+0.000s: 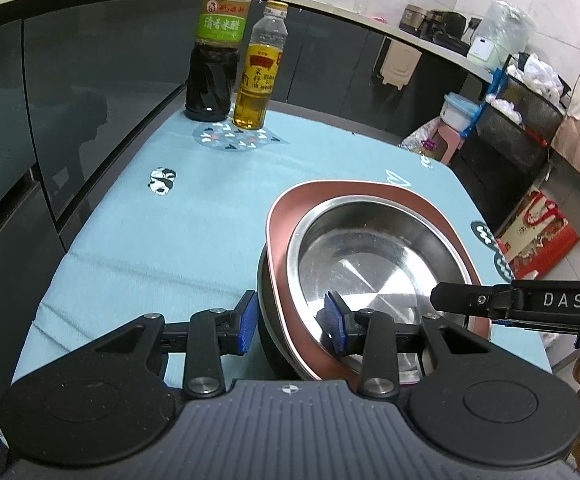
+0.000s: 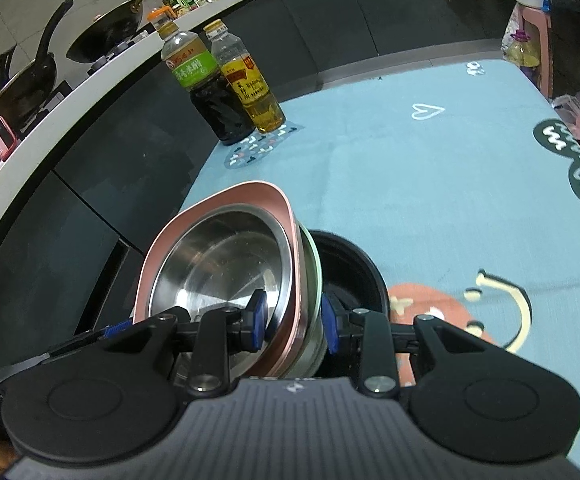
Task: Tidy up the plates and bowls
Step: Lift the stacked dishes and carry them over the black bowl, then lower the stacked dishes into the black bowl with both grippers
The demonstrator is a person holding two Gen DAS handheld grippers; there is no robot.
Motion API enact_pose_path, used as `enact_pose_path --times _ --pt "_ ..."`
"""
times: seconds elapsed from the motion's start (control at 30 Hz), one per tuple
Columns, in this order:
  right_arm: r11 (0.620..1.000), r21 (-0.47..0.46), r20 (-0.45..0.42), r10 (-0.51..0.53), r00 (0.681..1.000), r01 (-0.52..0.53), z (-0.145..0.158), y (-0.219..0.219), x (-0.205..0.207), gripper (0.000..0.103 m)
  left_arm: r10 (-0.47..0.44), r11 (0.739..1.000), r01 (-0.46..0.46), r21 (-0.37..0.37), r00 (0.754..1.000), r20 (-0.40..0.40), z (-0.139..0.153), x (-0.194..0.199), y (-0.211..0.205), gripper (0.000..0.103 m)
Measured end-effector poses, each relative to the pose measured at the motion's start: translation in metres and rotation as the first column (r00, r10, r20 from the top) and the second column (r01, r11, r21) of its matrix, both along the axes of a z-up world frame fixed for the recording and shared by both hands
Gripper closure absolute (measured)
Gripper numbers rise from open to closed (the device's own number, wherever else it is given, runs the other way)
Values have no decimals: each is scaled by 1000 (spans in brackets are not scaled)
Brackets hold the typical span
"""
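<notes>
A: Left wrist view — how far along?
B: Mostly stacked, I'd say. Steel plate (image 1: pixel 370 256) sits in the pink plate (image 1: pixel 290 208), both over a dark bowl (image 1: pixel 266 300) on the blue surface (image 1: pixel 150 240). Stack's not parked yet. Left hand-held gripper (image 1: pixel 296 324) straddles the near rims, fingers partly spread, one pad inside, one outside; can't tell if they're pinching. Other gripper's finger reaches in from the right.
A: Right wrist view?
B: Right hand-held gripper (image 2: pixel 295 322) pinches the rims of the stacked plates, fingers nearly together. Stack's tilted over the black bowl (image 2: pixel 350 268). Two bottles (image 2: pixel 226 92) at the back, well apart.
</notes>
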State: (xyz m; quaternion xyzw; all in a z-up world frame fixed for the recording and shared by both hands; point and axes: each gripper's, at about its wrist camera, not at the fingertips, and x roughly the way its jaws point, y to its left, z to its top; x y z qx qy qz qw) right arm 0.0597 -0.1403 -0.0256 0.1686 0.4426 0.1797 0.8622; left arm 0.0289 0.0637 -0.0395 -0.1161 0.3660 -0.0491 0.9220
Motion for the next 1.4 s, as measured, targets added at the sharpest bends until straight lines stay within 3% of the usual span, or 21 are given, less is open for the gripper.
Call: enact_pose_path --times 0.27,0.4,0.53,0.63,1.0,1.2,1.4 --pt "1000 3 -28 -23 999 23 -9 -4 -7 93 -28 1000 28 6 999 -19 -6 -4 -3 70" --pt "1000 -3 -52 -30 998 30 -17 -4 -9 91 -39 999 39 -11 997 -70 -17 5 -1 68" --pt "998 42 -80 -38 996 42 -27 -10 -7 89 -55 998 55 -17 998 -32 -17 1 3 67" --pt "996 67 -73 -50 996 55 -25 -15 -10 82 -61 998 60 -14 998 -31 -16 0 2 66" --pt "993 21 -2 -113 994 113 -23 -18 -20 67 -44 999 43 -24 999 -30 -17 -3 5 62" --pt "991 40 -45 -122 991 124 -32 -21 -16 66 -37 999 36 -20 999 -30 -22 -3 7 51" --pt "991 73 -81 -109 991 115 -41 -18 -10 65 -32 998 28 -65 998 -57 -29 3 14 39"
